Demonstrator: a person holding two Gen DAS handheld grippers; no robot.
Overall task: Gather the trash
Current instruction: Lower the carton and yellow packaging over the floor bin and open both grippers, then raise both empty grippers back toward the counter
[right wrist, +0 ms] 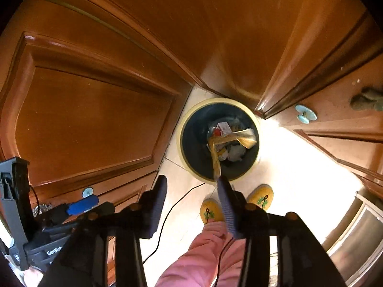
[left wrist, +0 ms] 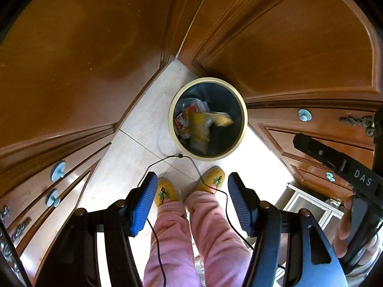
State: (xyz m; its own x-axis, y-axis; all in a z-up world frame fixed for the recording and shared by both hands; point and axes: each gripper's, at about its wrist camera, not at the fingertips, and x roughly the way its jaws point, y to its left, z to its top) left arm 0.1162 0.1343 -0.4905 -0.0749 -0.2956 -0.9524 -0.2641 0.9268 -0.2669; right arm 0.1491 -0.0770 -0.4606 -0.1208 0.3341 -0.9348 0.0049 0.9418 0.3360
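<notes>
While I stood over it, the trash bin (left wrist: 207,119) (right wrist: 218,140), a round pail with a cream rim and dark liner, sat on the pale tiled floor (left wrist: 134,148) in a corner of brown wooden cabinets (left wrist: 79,55). Inside lay crumpled wrappers (left wrist: 191,122) and a yellow strip (right wrist: 233,137) trailing up toward my right gripper (right wrist: 191,191), whose jaws stood apart; whether the strip touched a finger I could not tell. My left gripper (left wrist: 190,189) hung spread and empty.
</notes>
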